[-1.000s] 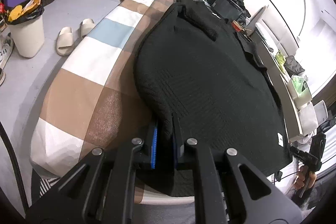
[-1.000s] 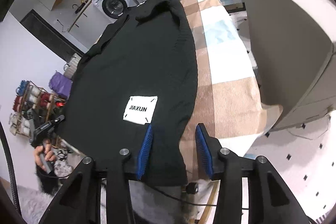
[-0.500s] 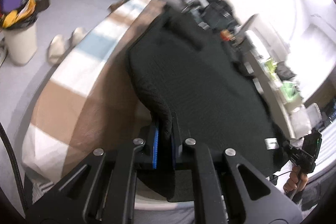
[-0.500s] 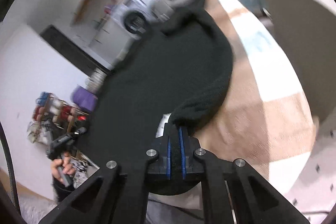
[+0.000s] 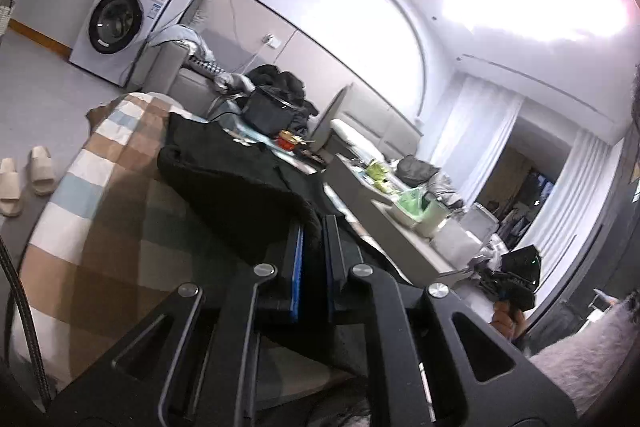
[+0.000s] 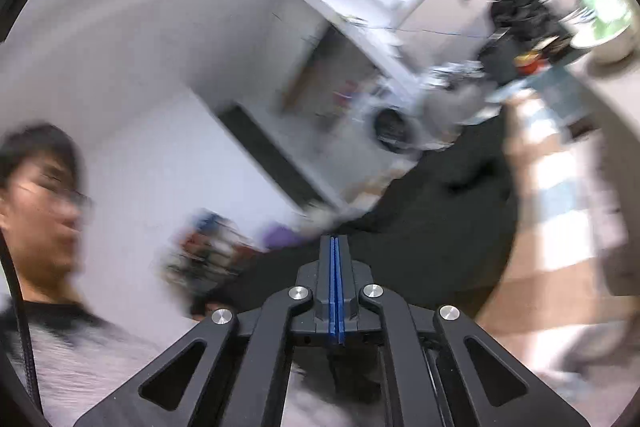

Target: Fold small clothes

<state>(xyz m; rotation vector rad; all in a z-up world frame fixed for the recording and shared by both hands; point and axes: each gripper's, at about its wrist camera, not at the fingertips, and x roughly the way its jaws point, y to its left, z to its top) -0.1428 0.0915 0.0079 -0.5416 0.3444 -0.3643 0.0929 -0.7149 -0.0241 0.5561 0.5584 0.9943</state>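
You were mid-fold: your left hand-held gripper [image 5: 312, 227] pinched the black sweater's [image 5: 240, 187] hem, lifted off the checked bed [image 5: 96, 219] at lower left. Your right hand-held gripper [image 6: 333, 247] looked fully closed; blur hid any cloth. Next, carry the hem toward the collar.

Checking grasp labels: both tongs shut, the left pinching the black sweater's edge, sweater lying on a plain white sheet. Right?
One thing is off: the sheet is checked in brown, white and pale blue, not plain white, as the left wrist view shows. The rest holds: the left tongs pinch the black sweater at its edge, and the right tongs are shut too.
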